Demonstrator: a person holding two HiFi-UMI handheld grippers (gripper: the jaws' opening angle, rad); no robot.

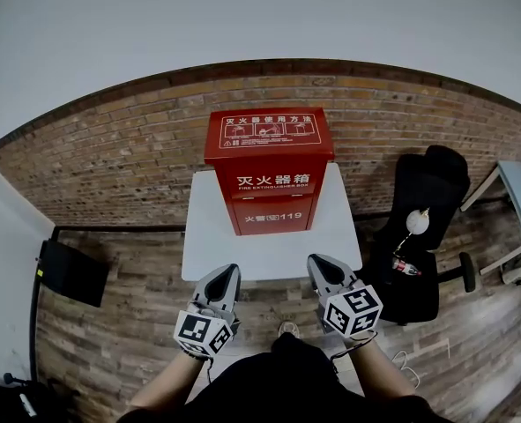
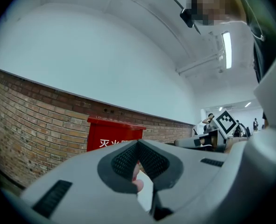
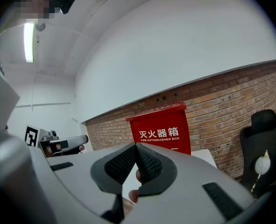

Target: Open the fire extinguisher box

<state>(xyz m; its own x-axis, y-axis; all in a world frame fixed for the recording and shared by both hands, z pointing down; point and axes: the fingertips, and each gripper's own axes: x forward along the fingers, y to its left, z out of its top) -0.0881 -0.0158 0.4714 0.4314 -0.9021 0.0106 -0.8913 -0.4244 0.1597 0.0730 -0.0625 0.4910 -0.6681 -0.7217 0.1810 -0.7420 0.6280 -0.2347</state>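
Observation:
A red fire extinguisher box (image 1: 268, 176) with white print stands closed on a white table (image 1: 212, 236) against the brick wall. It also shows ahead in the left gripper view (image 2: 110, 135) and the right gripper view (image 3: 163, 129). My left gripper (image 1: 227, 274) is shut and empty, just short of the table's near edge, left of the box. My right gripper (image 1: 318, 266) is shut too, at the near edge to the right. Both point level at the box, well apart from it. In its own view the left gripper (image 2: 138, 148) has its jaws together, as does the right gripper (image 3: 136, 149).
A black office chair (image 1: 423, 227) with a white round thing on it stands right of the table. A dark flat object (image 1: 70, 271) lies on the wooden floor at the left. Another table edge (image 1: 520, 205) is at the far right. The person's legs are below.

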